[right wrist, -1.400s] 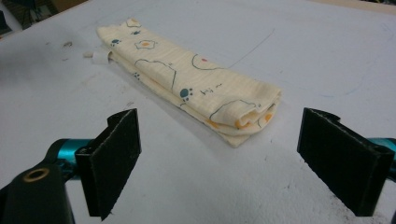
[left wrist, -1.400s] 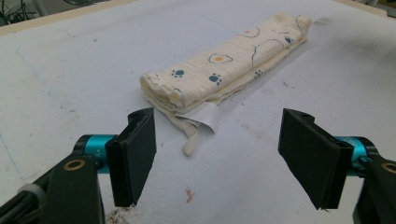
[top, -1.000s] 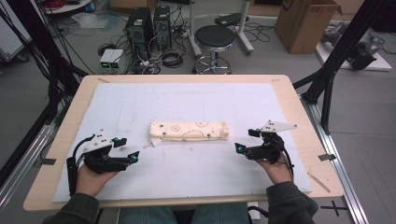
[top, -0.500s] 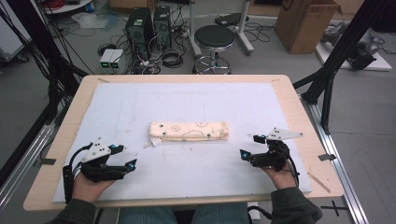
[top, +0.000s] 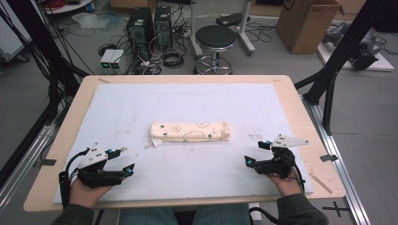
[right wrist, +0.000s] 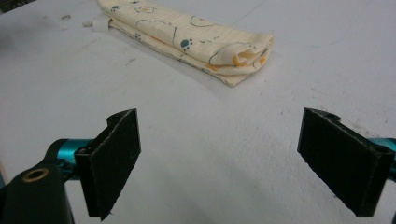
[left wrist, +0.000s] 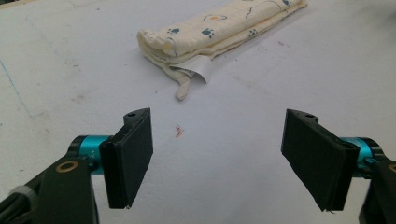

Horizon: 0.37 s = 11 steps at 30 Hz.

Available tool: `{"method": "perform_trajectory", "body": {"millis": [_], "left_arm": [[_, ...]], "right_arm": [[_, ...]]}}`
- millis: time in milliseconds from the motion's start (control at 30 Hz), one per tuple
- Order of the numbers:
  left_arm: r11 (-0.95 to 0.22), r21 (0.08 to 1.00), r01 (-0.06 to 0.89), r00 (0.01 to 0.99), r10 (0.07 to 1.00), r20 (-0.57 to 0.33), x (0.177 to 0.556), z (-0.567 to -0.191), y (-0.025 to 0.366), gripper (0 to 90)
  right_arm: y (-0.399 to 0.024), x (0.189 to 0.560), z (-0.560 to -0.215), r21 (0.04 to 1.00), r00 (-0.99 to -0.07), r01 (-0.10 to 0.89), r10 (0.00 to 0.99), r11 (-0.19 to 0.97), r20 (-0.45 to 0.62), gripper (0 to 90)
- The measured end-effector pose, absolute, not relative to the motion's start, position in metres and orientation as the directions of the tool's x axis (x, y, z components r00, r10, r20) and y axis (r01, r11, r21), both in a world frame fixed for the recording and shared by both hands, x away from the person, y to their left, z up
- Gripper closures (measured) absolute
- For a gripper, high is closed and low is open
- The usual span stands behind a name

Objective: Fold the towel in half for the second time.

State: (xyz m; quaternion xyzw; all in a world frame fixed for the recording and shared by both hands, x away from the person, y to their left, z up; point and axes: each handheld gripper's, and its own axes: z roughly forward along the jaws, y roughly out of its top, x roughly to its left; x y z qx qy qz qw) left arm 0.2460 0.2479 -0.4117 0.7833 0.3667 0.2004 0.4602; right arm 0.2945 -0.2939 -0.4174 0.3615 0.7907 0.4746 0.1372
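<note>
Cream folded cloth (top: 190,131) lies mid-counter (top: 300,122); both hand-held grippers, left (top: 123,161) and right (top: 256,152), have withdrawn nearer, jaws spread, suggesting folding is finished.

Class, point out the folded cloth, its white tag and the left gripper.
Cloth (top: 190,131): high view, middle of its top.
Tag (left wrist: 198,69): left gripper view, its white flap.
Left gripper (top: 126,161): high view, between its fingertips.

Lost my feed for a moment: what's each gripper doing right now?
Left gripper: open, holding nothing, short of the folded cloth.
Right gripper: open, holding nothing, also short of it.
</note>
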Motion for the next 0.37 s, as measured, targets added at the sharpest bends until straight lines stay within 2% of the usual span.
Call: {"method": "perform_trajectory", "body": {"millis": [367], "left_arm": [[-0.313,0.865,0.392,0.648,0.761,-0.018,0.250,-0.415,0.247,25.3]], "right_arm": [[-0.282,0.298,-0.424,0.837,-0.716,0.449,0.686,0.311,0.130,12.6]]}}
